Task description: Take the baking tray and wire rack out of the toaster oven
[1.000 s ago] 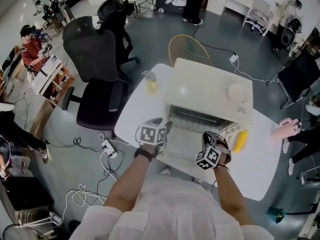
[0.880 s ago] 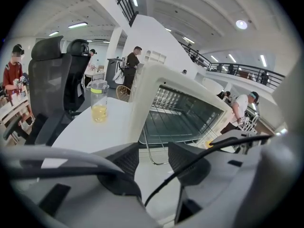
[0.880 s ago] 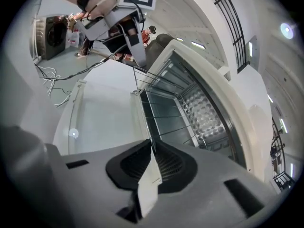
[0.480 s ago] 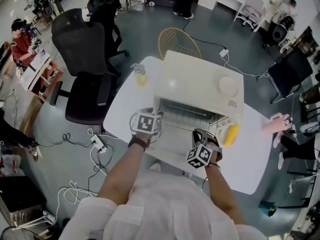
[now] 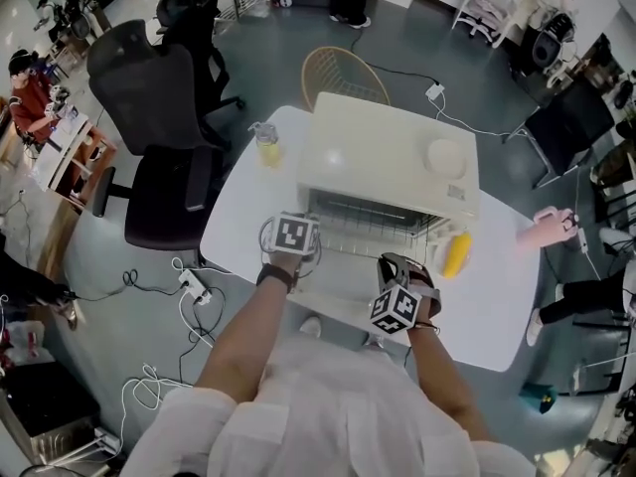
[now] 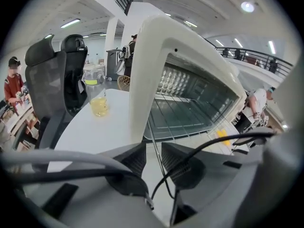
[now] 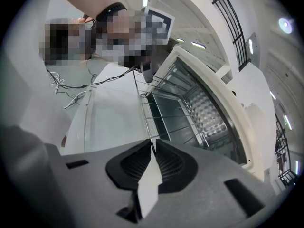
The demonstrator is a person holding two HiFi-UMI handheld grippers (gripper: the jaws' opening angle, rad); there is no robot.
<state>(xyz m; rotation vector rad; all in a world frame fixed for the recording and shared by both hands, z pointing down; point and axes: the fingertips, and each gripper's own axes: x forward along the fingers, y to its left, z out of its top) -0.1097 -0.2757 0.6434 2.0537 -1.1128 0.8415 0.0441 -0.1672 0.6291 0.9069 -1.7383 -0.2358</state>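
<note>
A cream toaster oven (image 5: 388, 157) stands on the white table (image 5: 238, 222) with its door (image 5: 343, 278) folded down. The wire rack (image 5: 373, 232) sticks partly out of the cavity. A dark tray (image 7: 172, 109) lies below it inside. My right gripper (image 7: 153, 144) is shut on the rack's front wire (image 7: 151, 127), near its right end (image 5: 402, 264). My left gripper (image 5: 316, 238) is at the rack's front left corner. Its jaws (image 6: 153, 148) have just been closing. The rack's edge wire (image 6: 153, 141) runs between them, and a gap still shows beside the pads.
A glass of yellow drink (image 5: 266, 147) stands left of the oven, a yellow object (image 5: 455, 253) at its right. A pale dish (image 5: 445, 157) rests on the oven's top. A black office chair (image 5: 159, 167) and cables on the floor (image 5: 189, 291) are at the left.
My left gripper has dropped a little, in to the rack's front left corner. My right gripper stays on the rack's front wire. The head view has shifted slightly.
</note>
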